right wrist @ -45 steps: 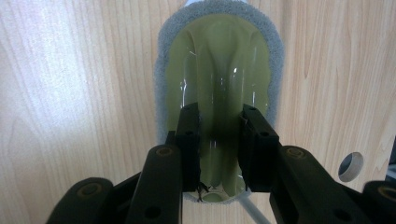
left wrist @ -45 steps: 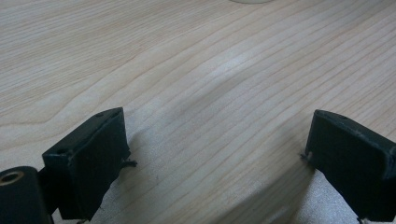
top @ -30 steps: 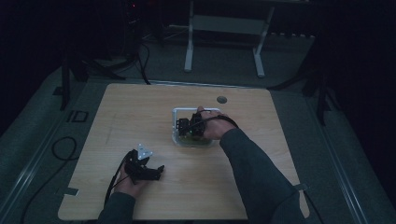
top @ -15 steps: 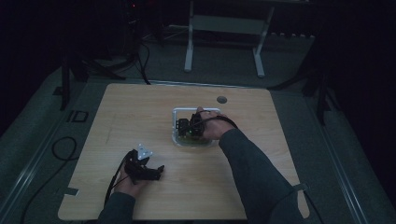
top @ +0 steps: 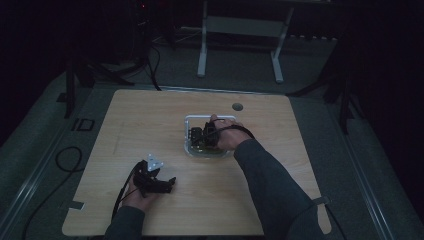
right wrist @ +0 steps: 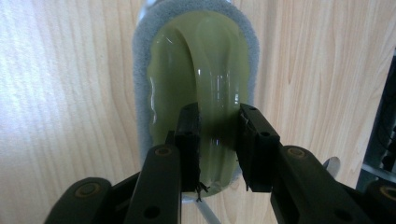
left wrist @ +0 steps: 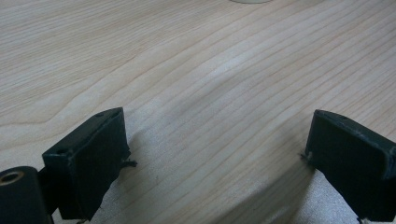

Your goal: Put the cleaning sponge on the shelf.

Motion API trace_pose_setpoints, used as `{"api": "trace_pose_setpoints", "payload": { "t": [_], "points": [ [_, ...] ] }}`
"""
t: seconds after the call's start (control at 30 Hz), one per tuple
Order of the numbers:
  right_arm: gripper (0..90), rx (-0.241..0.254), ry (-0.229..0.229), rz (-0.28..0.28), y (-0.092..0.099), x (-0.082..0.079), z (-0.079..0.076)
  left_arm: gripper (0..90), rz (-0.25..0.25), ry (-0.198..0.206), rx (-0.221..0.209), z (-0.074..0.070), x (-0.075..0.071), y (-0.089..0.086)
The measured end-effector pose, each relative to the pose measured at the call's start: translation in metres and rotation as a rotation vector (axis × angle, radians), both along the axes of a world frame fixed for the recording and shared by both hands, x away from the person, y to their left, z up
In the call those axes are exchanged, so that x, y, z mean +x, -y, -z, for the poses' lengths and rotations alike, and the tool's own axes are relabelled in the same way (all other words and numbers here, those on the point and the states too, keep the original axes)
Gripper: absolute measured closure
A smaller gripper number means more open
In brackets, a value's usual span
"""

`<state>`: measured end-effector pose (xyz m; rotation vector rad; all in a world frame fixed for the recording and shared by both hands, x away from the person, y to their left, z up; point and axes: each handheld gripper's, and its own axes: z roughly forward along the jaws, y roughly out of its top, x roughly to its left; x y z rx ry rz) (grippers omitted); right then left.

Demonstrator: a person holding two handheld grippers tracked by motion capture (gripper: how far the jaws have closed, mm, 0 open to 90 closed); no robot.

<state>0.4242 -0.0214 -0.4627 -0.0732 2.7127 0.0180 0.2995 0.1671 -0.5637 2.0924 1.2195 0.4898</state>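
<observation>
A pale green scrubber point(right wrist: 205, 56) with a raised handle and a grey sponge edge point(right wrist: 141, 60) lies below my right gripper point(right wrist: 218, 140). The jaws are closed on either side of that handle. In the high view the right gripper point(top: 201, 136) reaches into a clear container point(top: 192, 120) at the middle of the table. My left gripper point(top: 167, 184) rests near the front left of the table. Its jaws stand wide apart over bare wood, with nothing between them, in the left gripper view point(left wrist: 217, 140).
The wooden table point(top: 150, 115) has a round cable hole point(top: 237, 106) behind the container. A cable point(top: 65, 160) loops on the floor at the left. A metal stand point(top: 240, 30) stands beyond the table's far edge.
</observation>
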Motion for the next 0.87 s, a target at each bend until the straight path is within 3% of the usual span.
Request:
{"api": "trace_pose_setpoints", "payload": {
  "t": [0.1,0.23,0.53,0.67,0.87],
  "points": [
    [69.6,0.004,0.009,0.005,0.001,0.0,-0.001,5.8,0.0,0.0,0.0,0.0,0.0,0.0],
    [58.3,0.01,0.009,0.014,0.002,-0.001,-0.002,5.8,0.0,-0.001,0.0,0.0,0.0,0.0],
    [51.5,0.05,0.043,0.006,0.008,-0.013,-0.016,5.8,0.001,-0.001,0.002,0.0,0.0,0.0],
    [50.5,0.103,0.047,-0.004,0.013,-0.022,-0.026,5.8,0.0,-0.001,0.0,0.0,0.0,0.0],
    [48.4,0.204,0.02,0.002,0.028,-0.047,-0.038,5.8,0.001,-0.001,0.002,0.0,0.0,0.0]
  ]
}}
